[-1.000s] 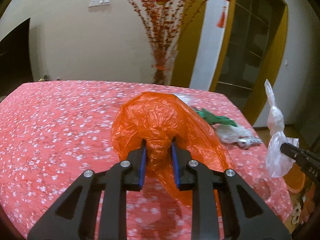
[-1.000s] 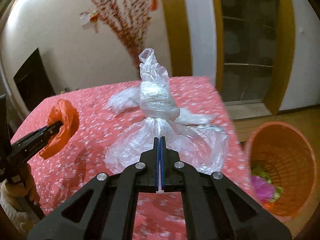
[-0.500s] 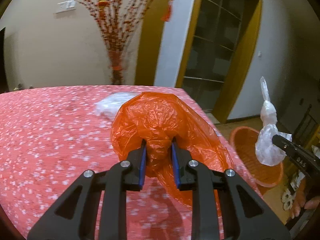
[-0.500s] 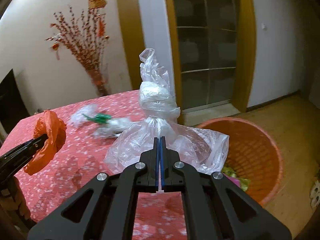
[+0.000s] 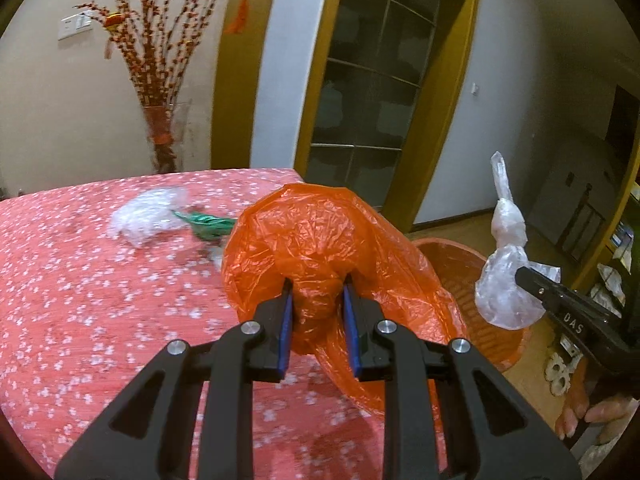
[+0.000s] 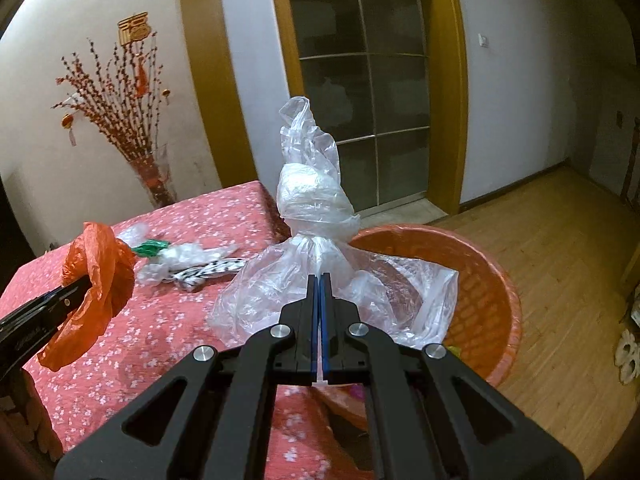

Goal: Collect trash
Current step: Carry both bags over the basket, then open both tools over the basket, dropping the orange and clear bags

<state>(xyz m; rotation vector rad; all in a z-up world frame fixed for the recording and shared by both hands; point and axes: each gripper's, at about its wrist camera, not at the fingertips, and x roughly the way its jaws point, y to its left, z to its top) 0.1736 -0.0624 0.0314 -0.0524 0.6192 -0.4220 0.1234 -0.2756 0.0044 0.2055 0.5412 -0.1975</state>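
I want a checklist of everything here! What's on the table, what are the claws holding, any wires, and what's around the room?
Surface: table with red flowered cloth, partly bare.
Job's things: orange plastic bag and clear plastic bag, both held up off the table; orange basket on the floor beside the table, some trash inside.
Clutter: crumpled clear wrap, green wrapper, striped wrapper lying on the cloth.
Grippers: left gripper shut on the orange plastic bag; right gripper shut on the clear plastic bag.
Cables: nothing seen.
Surroundings: vase of red branches, glass door, wooden floor.
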